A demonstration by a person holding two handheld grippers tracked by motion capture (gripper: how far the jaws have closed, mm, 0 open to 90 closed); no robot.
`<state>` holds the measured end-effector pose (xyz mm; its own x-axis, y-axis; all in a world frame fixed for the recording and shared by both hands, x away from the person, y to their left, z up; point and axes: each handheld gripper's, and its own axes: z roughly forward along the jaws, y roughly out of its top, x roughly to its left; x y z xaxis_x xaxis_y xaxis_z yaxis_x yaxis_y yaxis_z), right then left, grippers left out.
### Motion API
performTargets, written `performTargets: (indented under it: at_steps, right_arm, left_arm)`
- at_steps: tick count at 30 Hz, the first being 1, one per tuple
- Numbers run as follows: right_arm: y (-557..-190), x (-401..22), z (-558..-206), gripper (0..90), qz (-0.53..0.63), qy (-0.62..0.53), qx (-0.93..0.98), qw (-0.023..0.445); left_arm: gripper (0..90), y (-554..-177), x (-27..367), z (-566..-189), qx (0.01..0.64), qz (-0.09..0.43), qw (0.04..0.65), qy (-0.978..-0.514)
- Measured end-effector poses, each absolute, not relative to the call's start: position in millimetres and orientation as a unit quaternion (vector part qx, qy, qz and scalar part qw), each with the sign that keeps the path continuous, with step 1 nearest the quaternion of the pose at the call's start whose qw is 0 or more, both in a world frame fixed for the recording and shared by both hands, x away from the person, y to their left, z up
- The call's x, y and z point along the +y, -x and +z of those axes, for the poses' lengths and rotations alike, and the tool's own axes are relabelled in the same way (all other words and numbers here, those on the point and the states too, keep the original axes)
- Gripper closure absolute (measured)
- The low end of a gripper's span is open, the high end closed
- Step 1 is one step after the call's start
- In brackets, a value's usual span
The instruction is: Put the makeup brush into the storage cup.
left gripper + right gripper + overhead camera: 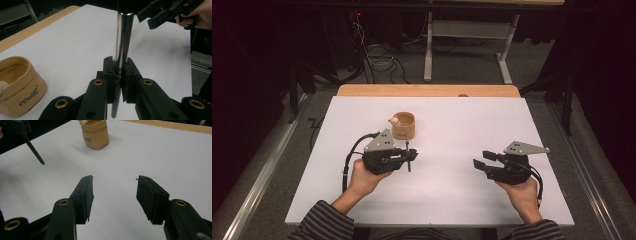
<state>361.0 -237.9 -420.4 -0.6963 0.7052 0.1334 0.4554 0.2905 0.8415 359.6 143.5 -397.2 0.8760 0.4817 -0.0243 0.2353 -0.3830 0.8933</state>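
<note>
Your left gripper [408, 159] is clamped on a slim rod with a shiny metal shaft and a dark end [123, 47]. In the left gripper view the two black jaws press against the shaft from both sides, and the rod runs up past them and down below them, standing roughly upright between the pads. In the high view the same rod [408, 156] sticks out at the tip of that gripper, just in front of your left hand [362, 177], above the white table [462, 125].

Your right gripper [480, 164] is spread, with nothing between its jaws. In the right gripper view the pads stand well apart over bare white table, and the dark tip of the rod [36, 153] hangs at the upper left, well apart from them. Your right hand [524, 195] holds that gripper low over the table at the right side, pointing toward the left gripper.

A small round tan fabric pot with printed lettering on its side [403, 125] stands on the table just beyond the left gripper, near the rod but not touching it. A small pale lump [394, 120] sits at its rim on the left. In the left gripper view the pot [21, 90] lies at the lower left, beside the jaws; in the right gripper view it [96, 133] stands far ahead.
</note>
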Motion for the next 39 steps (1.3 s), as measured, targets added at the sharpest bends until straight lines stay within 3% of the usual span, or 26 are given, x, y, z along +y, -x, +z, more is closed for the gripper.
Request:
performTargets:
  at_steps: [11, 29, 39]
  right_arm:
    - [-364.7, -247.0, -437.8, 49.1, 0.468, -0.386, 0.783, 0.136]
    - [-359.9, -260.7, -454.5, 47.2, 0.479, -0.401, 0.76, 0.179]
    - [-359.9, -262.5, -459.8, 39.5, 0.486, -0.398, 0.756, 0.184]
  left_arm:
    - [83.5, -364.0, 148.7, -389.4, 0.224, 0.119, 0.514, -0.82]
    - [83.5, -387.5, 163.5, -364.3, 0.259, 0.13, 0.525, -0.8]
    - [83.4, -406.9, 175.1, -346.2, 0.284, 0.145, 0.531, -0.785]
